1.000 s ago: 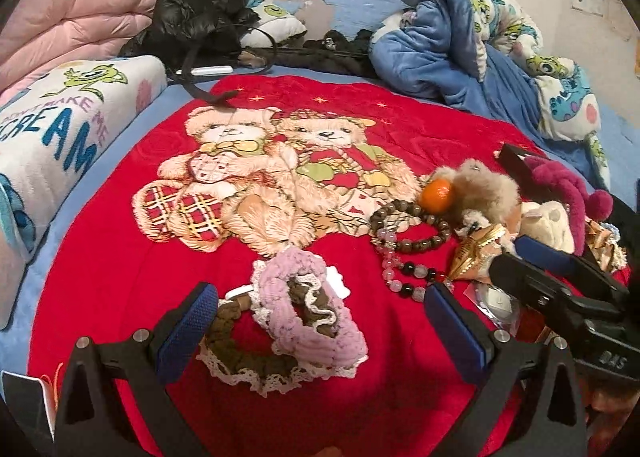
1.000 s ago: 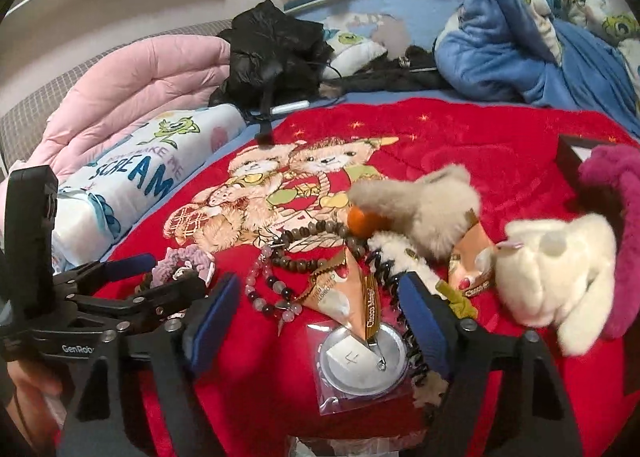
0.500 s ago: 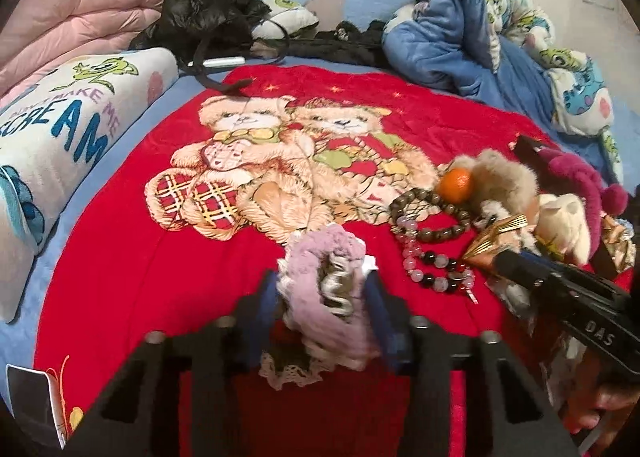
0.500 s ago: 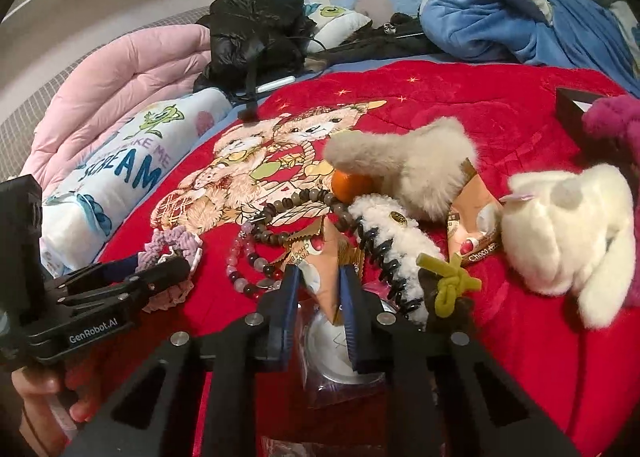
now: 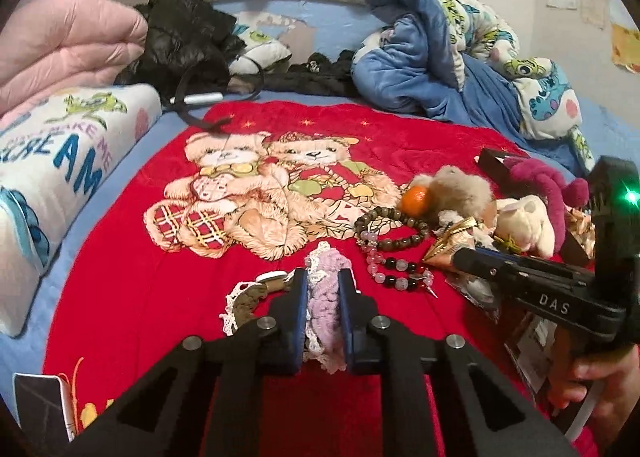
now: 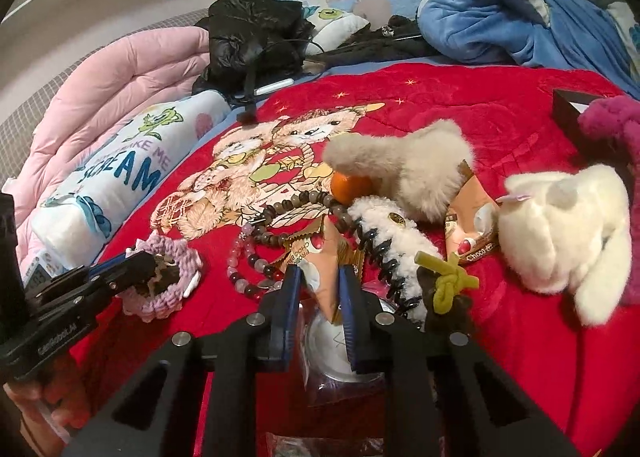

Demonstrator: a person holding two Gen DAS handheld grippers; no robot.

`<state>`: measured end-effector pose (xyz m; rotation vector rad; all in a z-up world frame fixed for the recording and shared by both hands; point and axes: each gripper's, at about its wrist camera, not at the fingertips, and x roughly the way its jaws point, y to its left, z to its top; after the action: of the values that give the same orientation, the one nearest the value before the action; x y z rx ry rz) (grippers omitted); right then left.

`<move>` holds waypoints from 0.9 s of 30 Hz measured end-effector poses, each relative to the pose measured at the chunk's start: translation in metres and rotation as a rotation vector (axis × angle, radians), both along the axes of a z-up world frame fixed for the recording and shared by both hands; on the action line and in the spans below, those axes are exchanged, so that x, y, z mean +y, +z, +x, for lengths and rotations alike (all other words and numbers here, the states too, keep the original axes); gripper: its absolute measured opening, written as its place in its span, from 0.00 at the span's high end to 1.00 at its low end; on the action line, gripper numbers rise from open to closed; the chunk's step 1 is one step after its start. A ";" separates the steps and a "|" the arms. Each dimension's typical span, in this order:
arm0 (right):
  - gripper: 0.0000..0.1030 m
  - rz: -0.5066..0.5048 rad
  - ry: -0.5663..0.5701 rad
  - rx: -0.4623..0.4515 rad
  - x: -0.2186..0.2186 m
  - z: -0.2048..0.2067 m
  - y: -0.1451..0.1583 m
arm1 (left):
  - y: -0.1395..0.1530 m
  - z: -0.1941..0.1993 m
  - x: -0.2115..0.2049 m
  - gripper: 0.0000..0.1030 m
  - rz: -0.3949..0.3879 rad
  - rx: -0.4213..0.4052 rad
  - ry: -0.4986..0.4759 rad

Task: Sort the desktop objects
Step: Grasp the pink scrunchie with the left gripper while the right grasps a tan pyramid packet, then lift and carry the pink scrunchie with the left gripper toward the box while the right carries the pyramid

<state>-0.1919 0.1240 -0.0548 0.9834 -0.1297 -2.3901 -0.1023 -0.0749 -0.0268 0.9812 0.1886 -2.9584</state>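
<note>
My left gripper (image 5: 323, 277) is shut on a lilac knitted scrunchie (image 5: 325, 299) with a white lace edge, on the red bear blanket (image 5: 160, 297). A brown lace scrunchie (image 5: 246, 299) lies just left of it. My right gripper (image 6: 319, 275) is shut on a triangular chocolate snack packet (image 6: 326, 257). The left gripper and the scrunchie (image 6: 168, 281) also show in the right wrist view. Bead bracelets (image 5: 394, 247) and an orange (image 5: 416, 199) lie between the two grippers.
Plush toys, a beige one (image 6: 404, 165), a white one (image 6: 568, 225) and a magenta one (image 6: 612, 129), crowd the right. A second snack packet (image 6: 472, 225), a fuzzy hair clip (image 6: 390, 233) and a bagged round tin (image 6: 336, 349) lie nearby. Pillows and quilts ring the blanket.
Both grippers went from wide open to shut: the left closed on the lilac scrunchie, the right on the snack packet. Both scrunchie and packet now sit squeezed between the pads.
</note>
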 end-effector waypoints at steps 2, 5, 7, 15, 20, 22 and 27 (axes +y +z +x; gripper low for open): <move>0.83 -0.007 0.000 0.001 0.001 0.001 0.000 | 0.002 0.003 0.002 0.85 -0.008 0.014 -0.006; 0.86 -0.013 0.002 0.010 0.001 0.002 0.003 | 0.005 0.006 0.002 0.85 -0.010 0.024 -0.002; 0.86 -0.012 0.002 0.017 0.000 0.004 0.004 | 0.007 0.009 0.002 0.85 -0.010 0.029 0.001; 0.87 -0.024 -0.004 0.035 0.001 0.012 0.011 | 0.017 0.018 0.009 0.85 -0.015 0.059 -0.012; 0.87 -0.038 -0.005 0.039 0.003 0.019 0.016 | 0.025 0.023 0.022 0.85 -0.031 0.067 -0.031; 0.87 -0.039 -0.008 0.046 0.003 0.022 0.018 | 0.029 0.024 0.029 0.85 -0.048 0.075 -0.036; 0.87 -0.052 -0.004 0.046 0.003 0.029 0.020 | 0.037 0.027 0.041 0.85 -0.049 0.084 -0.042</move>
<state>-0.1629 0.1269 -0.0344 0.9046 -0.1755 -2.3992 -0.0752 -0.0339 0.0098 0.8673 0.0968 -3.0292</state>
